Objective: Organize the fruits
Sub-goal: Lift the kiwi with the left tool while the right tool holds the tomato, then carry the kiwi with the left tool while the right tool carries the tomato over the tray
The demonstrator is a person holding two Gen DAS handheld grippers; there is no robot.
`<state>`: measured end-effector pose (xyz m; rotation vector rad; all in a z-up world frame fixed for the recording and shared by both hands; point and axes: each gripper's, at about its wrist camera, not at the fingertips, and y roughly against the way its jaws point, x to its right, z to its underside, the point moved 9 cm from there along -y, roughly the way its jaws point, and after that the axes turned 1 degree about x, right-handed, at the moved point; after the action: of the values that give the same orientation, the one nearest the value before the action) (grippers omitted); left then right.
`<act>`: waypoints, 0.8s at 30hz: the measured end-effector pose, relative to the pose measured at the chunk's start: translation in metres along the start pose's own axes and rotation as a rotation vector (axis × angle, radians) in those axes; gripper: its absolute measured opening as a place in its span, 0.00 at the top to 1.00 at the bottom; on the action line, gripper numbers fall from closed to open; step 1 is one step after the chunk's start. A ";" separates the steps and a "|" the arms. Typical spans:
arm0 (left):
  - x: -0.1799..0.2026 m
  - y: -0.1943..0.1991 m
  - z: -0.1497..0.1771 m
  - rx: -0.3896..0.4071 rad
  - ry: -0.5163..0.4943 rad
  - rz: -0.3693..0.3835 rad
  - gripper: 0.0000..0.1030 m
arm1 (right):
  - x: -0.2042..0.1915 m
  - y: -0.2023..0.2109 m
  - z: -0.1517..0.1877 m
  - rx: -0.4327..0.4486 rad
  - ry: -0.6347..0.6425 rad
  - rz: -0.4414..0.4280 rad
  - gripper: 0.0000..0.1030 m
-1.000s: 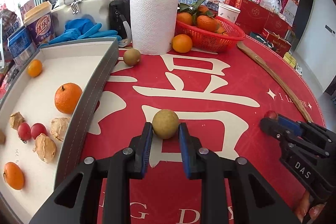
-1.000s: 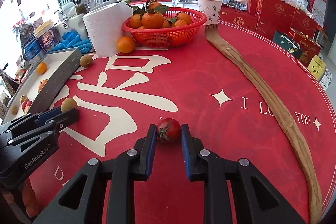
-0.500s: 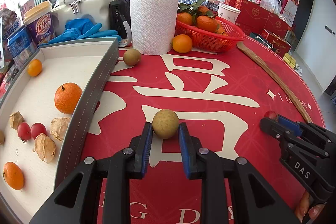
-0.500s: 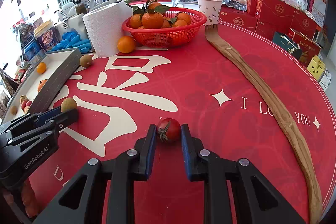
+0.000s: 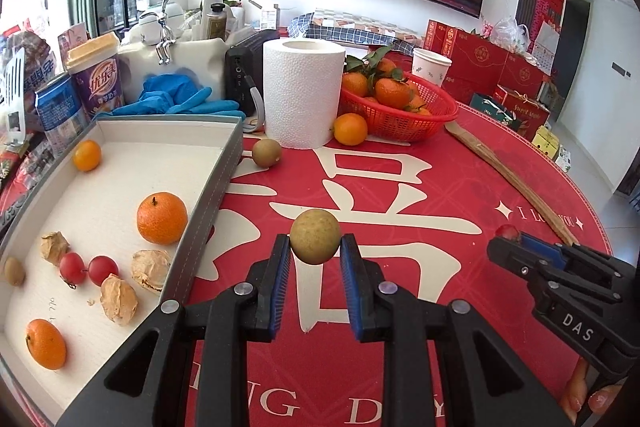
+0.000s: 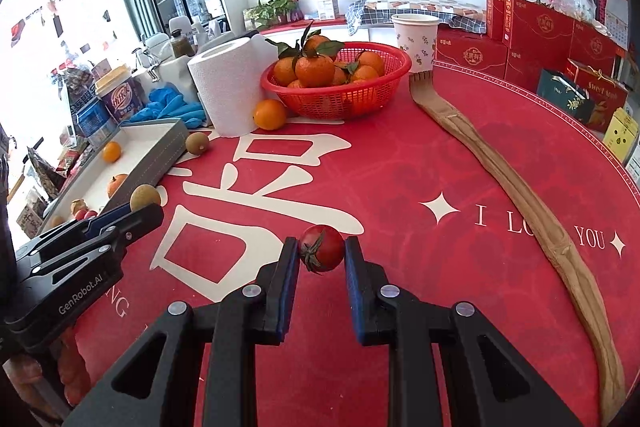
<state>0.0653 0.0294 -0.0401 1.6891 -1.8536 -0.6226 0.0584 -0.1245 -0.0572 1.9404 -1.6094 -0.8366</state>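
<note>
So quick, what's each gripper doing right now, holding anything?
Left gripper: closed on a brown-green longan.
Right gripper: closed on a cherry tomato.

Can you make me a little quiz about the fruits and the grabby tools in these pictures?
1. True or false: the left tool grips a brown round fruit.
2. What does the right tool hold? A) an orange B) a cherry tomato C) a paper cup
3. Fill in: the red basket is full of ____.

Key
1. True. The fruit sits between both fingers.
2. B. The cherry tomato is pinched between the fingers.
3. Oranges, some with green leaves. One more orange lies on the table beside the basket.
</note>
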 end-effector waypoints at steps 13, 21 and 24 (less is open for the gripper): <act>-0.038 0.030 -0.016 0.065 0.072 -0.009 0.73 | 0.007 -0.005 0.006 -0.026 -0.071 0.015 0.77; -0.065 0.042 -0.014 0.079 0.124 -0.023 0.73 | -0.028 -0.006 0.005 -0.058 -0.029 0.008 0.77; -0.076 0.048 -0.011 0.083 0.141 -0.030 0.73 | -0.048 -0.007 0.003 -0.065 0.003 -0.009 0.77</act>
<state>0.0417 0.1099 -0.0071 1.7687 -1.7790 -0.4318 0.0552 -0.0757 -0.0567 1.9044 -1.5541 -0.8776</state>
